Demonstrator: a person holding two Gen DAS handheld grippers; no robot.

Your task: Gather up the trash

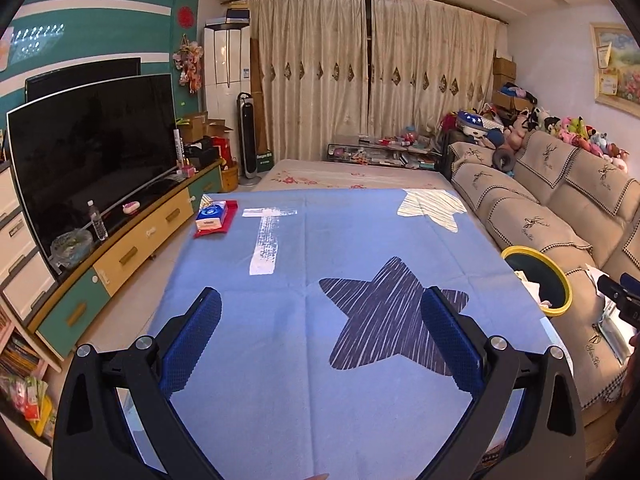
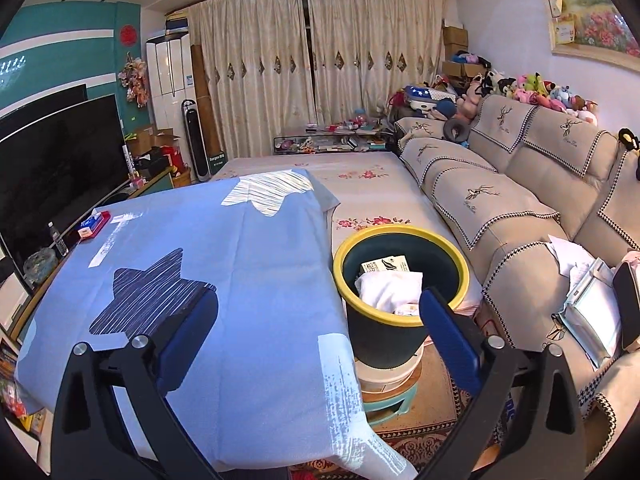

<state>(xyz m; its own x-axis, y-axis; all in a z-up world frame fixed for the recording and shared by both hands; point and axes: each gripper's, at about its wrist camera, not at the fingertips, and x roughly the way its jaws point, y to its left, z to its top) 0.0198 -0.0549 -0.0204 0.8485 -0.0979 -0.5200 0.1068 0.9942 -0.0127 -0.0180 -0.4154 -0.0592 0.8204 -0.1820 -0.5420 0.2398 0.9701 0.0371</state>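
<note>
One yellow-rimmed bin (image 2: 400,288) — one tissue pack (image 1: 212,216) — two stars, two open claws (image 1: 320,340).

left tool (image 1: 320,340) empty, wide | over blue cloth (image 1: 280,360) | bin (image 1: 560,280) right

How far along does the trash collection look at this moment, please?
Done: the yellow-rimmed bin beside the table already holds a white crumpled wad and a small carton. In hand: nothing; the left tool and right tool are both open and empty. Left: on the blue tablecloth, only the tissue pack on a red item at the far corner remains; whether it counts as trash is unclear.
</note>
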